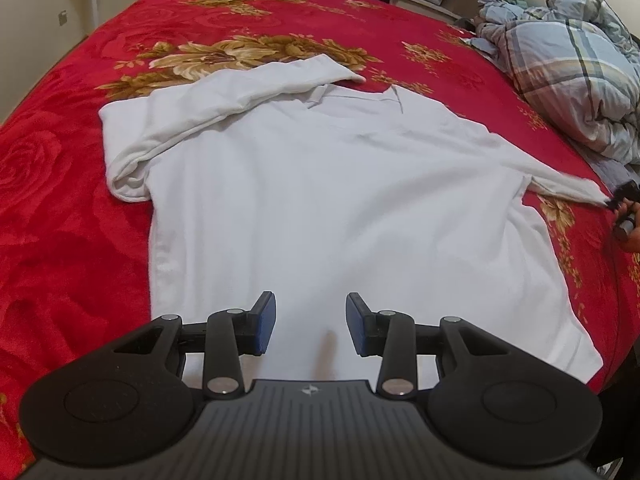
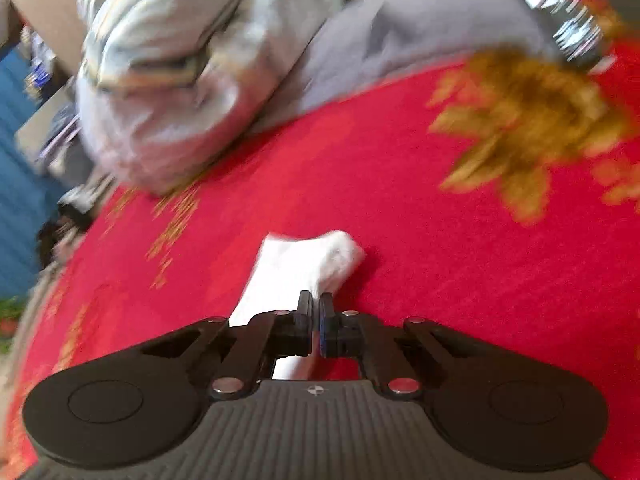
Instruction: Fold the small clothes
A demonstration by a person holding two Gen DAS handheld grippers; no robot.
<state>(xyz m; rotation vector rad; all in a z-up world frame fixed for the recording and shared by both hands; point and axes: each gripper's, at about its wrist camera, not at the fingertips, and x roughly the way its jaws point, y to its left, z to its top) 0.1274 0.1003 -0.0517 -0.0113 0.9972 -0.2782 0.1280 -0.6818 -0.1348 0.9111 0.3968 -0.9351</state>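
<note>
In the left wrist view, a white shirt [image 1: 320, 208] lies flat on a red blanket [image 1: 72, 208] with gold flowers, with its collar on the far side from the camera and its bottom hem on the near side. One sleeve [image 1: 224, 96] is already folded in, and it lies across the shoulder toward the collar. The other sleeve [image 1: 552, 176] is stretched out to the side of the shirt, and its cuff is held by the right gripper [image 1: 618, 204] at the picture's edge. The left gripper [image 1: 310, 322] hangs over the hem of the shirt with its jaws wide apart and nothing between them. Beside the stretched sleeve, farther from the shirt, a checked quilt [image 1: 576, 68] is heaped on the bed. I judge that the folding is at an early stage: one sleeve is in, the second is in hand but not yet laid over, and the body of the shirt is not folded at all. In the right wrist view, which is very blurred, the right gripper [image 2: 316, 312] is closed on the white cuff [image 2: 304, 268], and the cuff is over the red blanket [image 2: 400, 240] with the quilt [image 2: 168, 64] beyond it. I can read no brand or label on the shirt; each gripper body shows only a small round emblem, without words.
</note>
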